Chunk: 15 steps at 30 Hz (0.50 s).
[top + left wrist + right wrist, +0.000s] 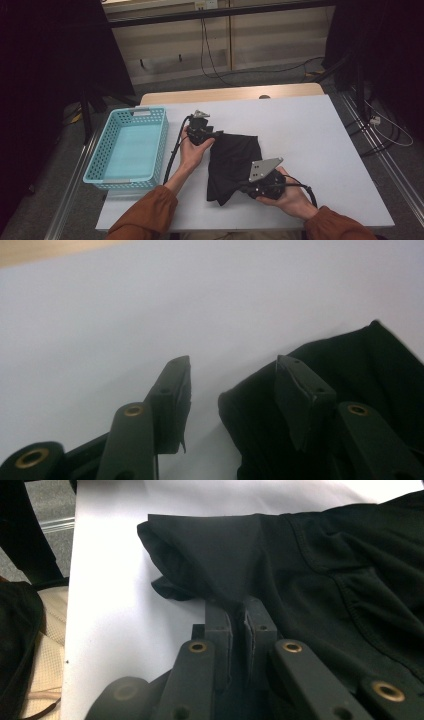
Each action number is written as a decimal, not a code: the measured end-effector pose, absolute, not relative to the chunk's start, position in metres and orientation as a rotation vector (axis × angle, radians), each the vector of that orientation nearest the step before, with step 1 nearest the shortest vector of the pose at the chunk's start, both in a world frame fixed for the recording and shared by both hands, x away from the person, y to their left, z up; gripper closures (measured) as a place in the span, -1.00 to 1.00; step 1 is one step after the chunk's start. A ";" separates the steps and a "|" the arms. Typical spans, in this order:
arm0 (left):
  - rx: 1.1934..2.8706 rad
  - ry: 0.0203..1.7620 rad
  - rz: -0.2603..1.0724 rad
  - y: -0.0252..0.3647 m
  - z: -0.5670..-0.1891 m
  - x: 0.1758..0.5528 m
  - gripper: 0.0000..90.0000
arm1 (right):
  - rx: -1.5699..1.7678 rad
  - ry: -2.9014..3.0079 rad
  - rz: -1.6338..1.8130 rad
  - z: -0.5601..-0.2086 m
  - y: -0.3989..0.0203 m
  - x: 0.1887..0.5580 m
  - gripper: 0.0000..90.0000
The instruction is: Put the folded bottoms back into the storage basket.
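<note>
Pinching a fold of the black garment [320, 580] tight in the right gripper [239, 615], straddling its corner with the half-open left gripper [232, 385], pads not pressing.

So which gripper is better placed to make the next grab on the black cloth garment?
Left. The left gripper is open at the black cloth garment, its edge between the jaws. The right gripper is already clamped on a fold.

You've got one crumpled black fabric garment [232, 165], one empty light-blue perforated plastic basket [131, 146], one white-topped table [300, 135], two black two-jaw grippers: left one [216, 135], right one [246, 189]. One of each otherwise.
</note>
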<state>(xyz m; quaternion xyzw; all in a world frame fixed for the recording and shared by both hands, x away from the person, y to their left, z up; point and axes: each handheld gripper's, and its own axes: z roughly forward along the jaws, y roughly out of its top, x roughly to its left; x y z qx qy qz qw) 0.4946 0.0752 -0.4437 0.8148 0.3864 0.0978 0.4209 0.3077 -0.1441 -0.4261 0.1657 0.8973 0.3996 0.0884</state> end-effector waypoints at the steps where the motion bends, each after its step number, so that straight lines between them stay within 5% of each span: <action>1: 2.078 0.963 0.228 0.075 -0.451 0.496 0.11 | 0.490 2.672 1.182 -0.427 -0.144 0.308 0.86; 15: 2.077 0.973 0.178 0.074 -0.462 0.498 0.10 | 0.489 2.686 1.168 -0.429 -0.142 0.308 0.86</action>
